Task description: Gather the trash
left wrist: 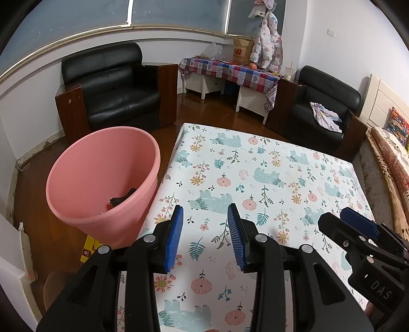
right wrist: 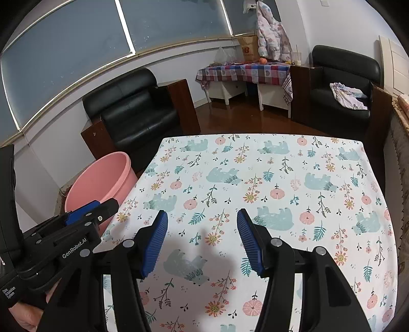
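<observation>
While both hover over the table [left wrist: 255, 163], left tongs [left wrist: 205, 236] apart, empty, right tongs [right wrist: 202, 241] apart, empty.

A black armchair [left wrist: 112, 86] with wooden sides stands under the window [left wrist: 76, 18], and a second black armchair [left wrist: 324, 102] near the right wall has a crumpled cloth [left wrist: 326, 116] on its seat. Between them a white side table under a checked cloth [left wrist: 230, 70] carries a paper bag [left wrist: 241, 52] and a clear plastic bag [left wrist: 212, 49], with a padded jacket [left wrist: 268, 43] hanging above. The near counter [left wrist: 255, 166] wears a cover printed with bears and flowers, over a dark wooden floor [left wrist: 204, 109].
</observation>
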